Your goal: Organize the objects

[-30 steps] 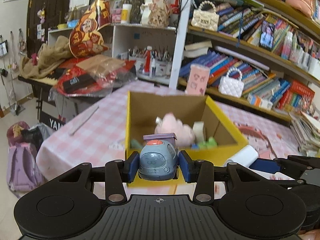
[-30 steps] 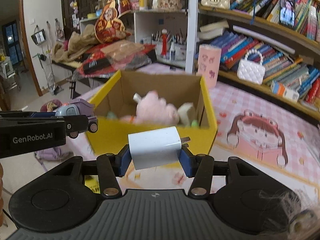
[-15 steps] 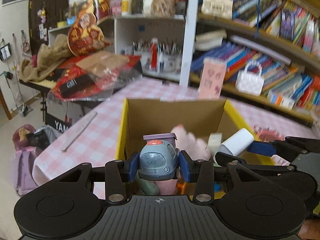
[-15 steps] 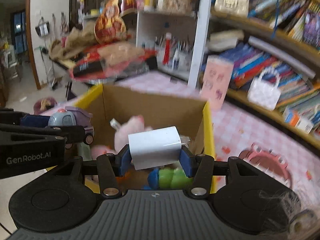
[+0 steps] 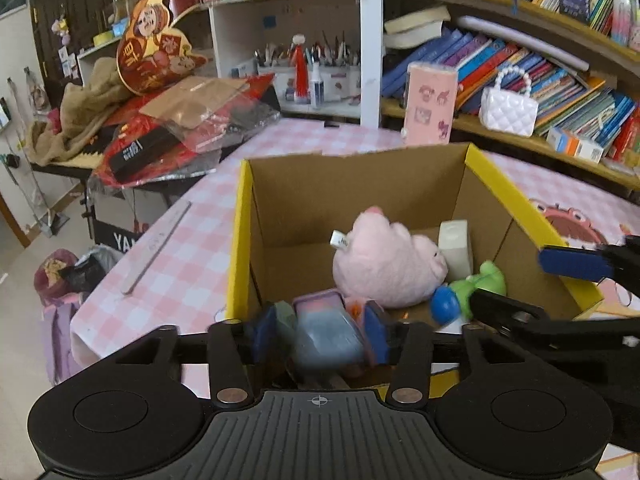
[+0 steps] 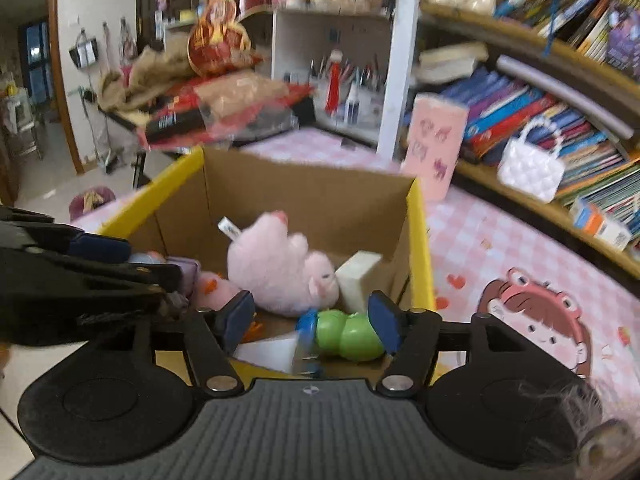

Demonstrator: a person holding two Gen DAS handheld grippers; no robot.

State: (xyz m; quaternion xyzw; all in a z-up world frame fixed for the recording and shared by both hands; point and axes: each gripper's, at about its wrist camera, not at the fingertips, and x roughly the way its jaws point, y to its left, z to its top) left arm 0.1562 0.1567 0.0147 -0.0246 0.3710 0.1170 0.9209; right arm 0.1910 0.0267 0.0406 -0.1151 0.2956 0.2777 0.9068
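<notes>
A yellow-rimmed cardboard box stands on the pink checked table. Inside lie a pink plush pig, a white block and a green and blue toy. My left gripper is over the box's near edge, its jaws spread; the blurred grey-blue toy car sits between them, tilted down, apparently loose. My right gripper is open over the box; the white charger lies blurred below it inside the box.
A pink card box and a white quilted handbag stand behind the box by shelves of books. A cluttered side table with red packages is at the left. A long ruler lies on the tablecloth left of the box.
Both grippers moved forward over the box and opened. The right one let go of the white charger, which dropped into the box. The left one's jaws spread and the toy car tipped downward.
</notes>
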